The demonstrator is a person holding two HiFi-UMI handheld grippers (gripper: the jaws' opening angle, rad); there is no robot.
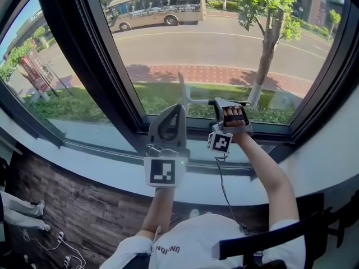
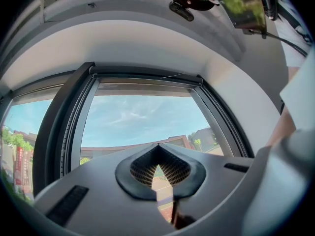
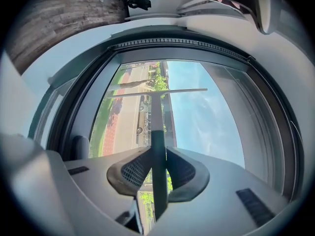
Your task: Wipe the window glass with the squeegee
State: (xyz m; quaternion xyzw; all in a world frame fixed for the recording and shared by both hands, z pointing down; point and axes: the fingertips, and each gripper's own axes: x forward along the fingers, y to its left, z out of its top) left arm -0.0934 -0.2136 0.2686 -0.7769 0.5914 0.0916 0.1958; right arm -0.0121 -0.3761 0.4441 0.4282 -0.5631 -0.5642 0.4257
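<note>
The squeegee [image 3: 156, 113] has a pale, smooth metallic shaft and dark matt grip; the window glass [image 1: 224, 43] is clear and glossy in a dark matt frame [image 1: 104, 66]; the floor [image 1: 73, 206] is dark grained wood.

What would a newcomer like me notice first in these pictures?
The squeegee clamped in the right gripper, its blade pointing toward the window glass, stands out at the middle. Outside, a beige bus is on the road at the top and a tree stands at right. The left gripper, shut and empty, points up beside it.
</note>
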